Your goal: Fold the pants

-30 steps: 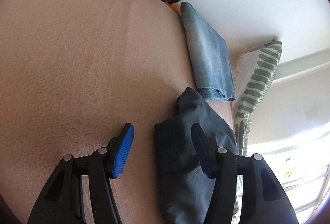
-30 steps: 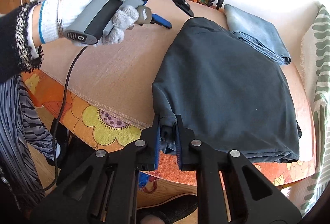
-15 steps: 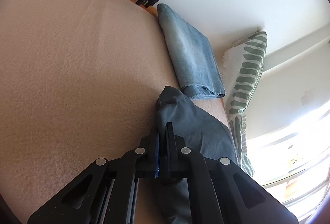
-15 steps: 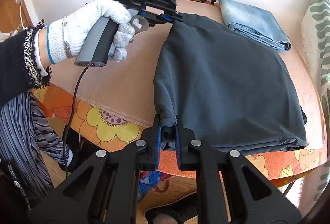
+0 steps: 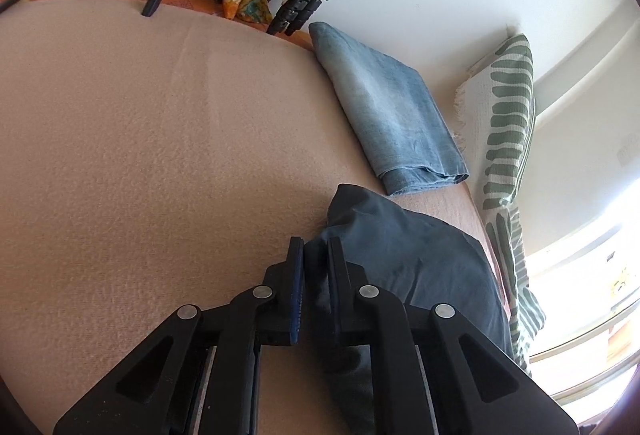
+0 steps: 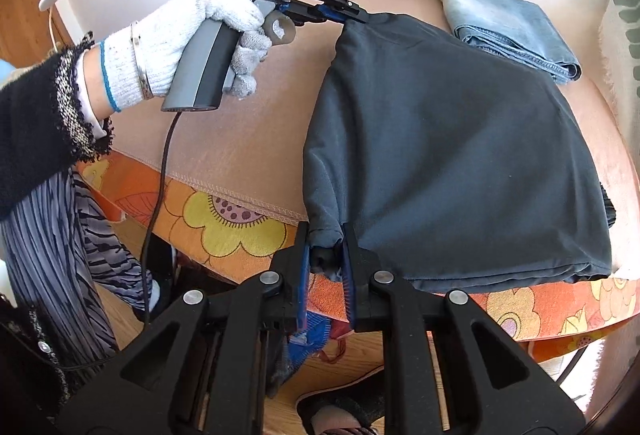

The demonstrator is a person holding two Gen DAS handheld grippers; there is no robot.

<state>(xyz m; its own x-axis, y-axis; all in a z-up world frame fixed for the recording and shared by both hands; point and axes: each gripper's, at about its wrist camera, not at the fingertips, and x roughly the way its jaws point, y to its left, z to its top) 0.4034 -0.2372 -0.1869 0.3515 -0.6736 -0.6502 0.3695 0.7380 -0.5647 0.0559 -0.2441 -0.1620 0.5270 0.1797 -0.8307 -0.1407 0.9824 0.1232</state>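
Dark grey pants (image 6: 460,155) lie folded on the peach blanket (image 6: 240,139), their left edge raised. My left gripper (image 6: 356,17), held by a gloved hand (image 6: 180,35), pinches the far left corner. In the left wrist view that gripper (image 5: 316,247) has a bunch of the dark pants (image 5: 400,255) between its pads, and the jaws are opening slightly. My right gripper (image 6: 325,235) grips the near left corner at the bed's front edge. Fabric is bunched between its pads, and its jaws are opening a little too.
Folded blue jeans (image 5: 392,115) lie at the far right of the bed, also seen as folded jeans (image 6: 508,23). A green-striped pillow (image 5: 504,127) leans on the wall. Tripod legs and scarves (image 5: 292,11) stand behind the bed. An orange floral sheet (image 6: 224,227) hangs over the front edge.
My left gripper came down open beside the pants' far corner, shut on it and lifted it a little; its jaws now stand slightly wider. The right gripper kept its grip.
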